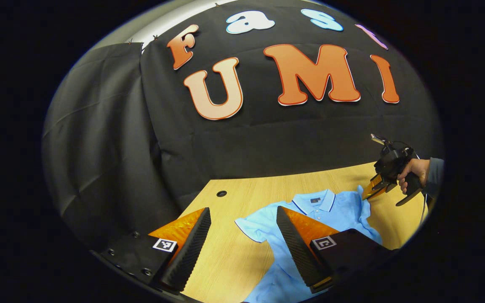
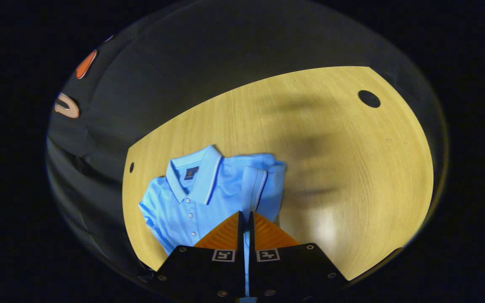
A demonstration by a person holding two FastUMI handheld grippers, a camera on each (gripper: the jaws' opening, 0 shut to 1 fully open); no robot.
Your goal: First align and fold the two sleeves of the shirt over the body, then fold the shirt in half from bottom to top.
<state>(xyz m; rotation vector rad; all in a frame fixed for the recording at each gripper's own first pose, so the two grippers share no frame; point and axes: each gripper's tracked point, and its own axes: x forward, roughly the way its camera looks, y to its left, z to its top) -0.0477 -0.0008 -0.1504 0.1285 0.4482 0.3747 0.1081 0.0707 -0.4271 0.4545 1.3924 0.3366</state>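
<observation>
Light-blue polo shirt [image 2: 209, 193]: our right gripper [image 2: 244, 221] pinches one sleeve [image 2: 263, 185] over the body; left gripper [image 1: 242, 235] spread, other sleeve [image 1: 253, 227] unfolded.

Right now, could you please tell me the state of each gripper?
Left gripper: open, holding nothing.
Right gripper: shut on the shirt's sleeve.

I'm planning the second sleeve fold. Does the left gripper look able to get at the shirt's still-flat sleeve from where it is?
Probably yes. The left gripper is open above the wooden table, and the flat sleeve of the light blue polo shirt lies spread between its fingers' line of view, nothing covering it.
</observation>
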